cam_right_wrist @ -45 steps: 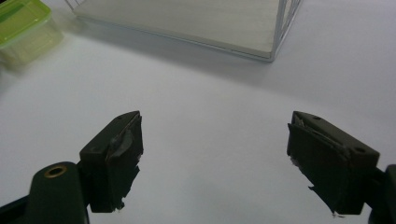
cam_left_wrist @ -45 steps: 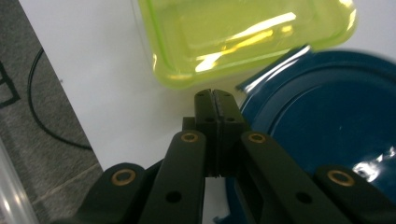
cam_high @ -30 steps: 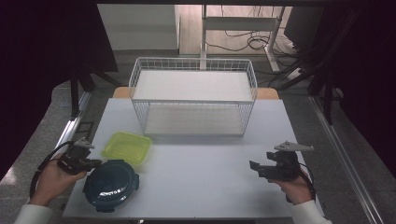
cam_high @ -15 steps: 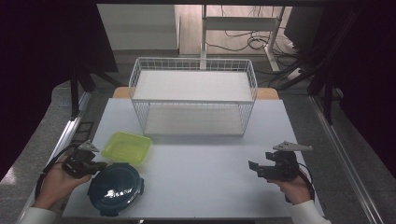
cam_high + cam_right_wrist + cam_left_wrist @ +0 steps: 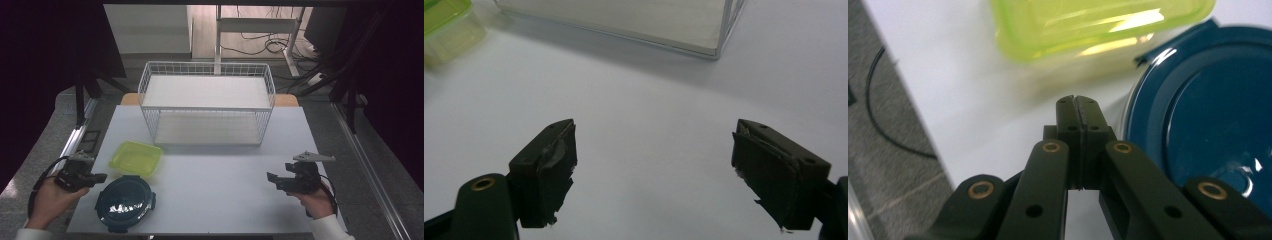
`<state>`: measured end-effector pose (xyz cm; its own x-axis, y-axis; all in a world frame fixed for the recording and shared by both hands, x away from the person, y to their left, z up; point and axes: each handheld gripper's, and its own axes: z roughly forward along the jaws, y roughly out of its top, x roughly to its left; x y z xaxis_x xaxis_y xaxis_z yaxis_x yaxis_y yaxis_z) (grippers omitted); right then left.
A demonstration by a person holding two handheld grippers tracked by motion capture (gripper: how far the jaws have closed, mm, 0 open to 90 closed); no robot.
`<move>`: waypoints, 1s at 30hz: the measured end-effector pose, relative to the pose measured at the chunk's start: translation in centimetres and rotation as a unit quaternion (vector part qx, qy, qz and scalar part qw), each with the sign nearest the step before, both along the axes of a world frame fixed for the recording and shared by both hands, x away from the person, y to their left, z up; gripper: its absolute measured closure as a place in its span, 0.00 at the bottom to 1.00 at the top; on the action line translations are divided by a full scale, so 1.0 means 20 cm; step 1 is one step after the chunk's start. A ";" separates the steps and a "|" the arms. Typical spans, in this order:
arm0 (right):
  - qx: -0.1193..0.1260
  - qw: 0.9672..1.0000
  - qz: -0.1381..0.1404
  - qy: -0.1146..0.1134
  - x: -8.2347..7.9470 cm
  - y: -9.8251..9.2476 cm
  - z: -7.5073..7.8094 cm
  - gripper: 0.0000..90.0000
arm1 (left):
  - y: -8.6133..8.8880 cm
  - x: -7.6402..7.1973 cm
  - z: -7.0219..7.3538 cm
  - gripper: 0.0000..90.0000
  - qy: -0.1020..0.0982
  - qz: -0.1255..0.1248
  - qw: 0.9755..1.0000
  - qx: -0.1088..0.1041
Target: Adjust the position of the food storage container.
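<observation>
The dark blue round lid [image 5: 125,202] has slid right, clear of the left gripper [image 5: 96,177], whose jaws are pressed together on nothing; right gripper [image 5: 271,179] wide, idle; probably regrip the rim squarely.

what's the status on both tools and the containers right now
Left tool shut, empty, beside the round dark blue lid. Right tool open, empty, over bare table. Yellow-green plastic container lies before the white wire rack.
</observation>
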<state>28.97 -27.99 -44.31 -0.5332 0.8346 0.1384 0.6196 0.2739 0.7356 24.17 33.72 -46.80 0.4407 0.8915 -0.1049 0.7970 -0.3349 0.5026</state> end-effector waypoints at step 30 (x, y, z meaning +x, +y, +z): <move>-0.005 1.000 0.003 0.002 0.00 0.04 0.00 0.20 | 0.01 -0.20 -0.10 1.00 0.044 0.042 0.998 -0.028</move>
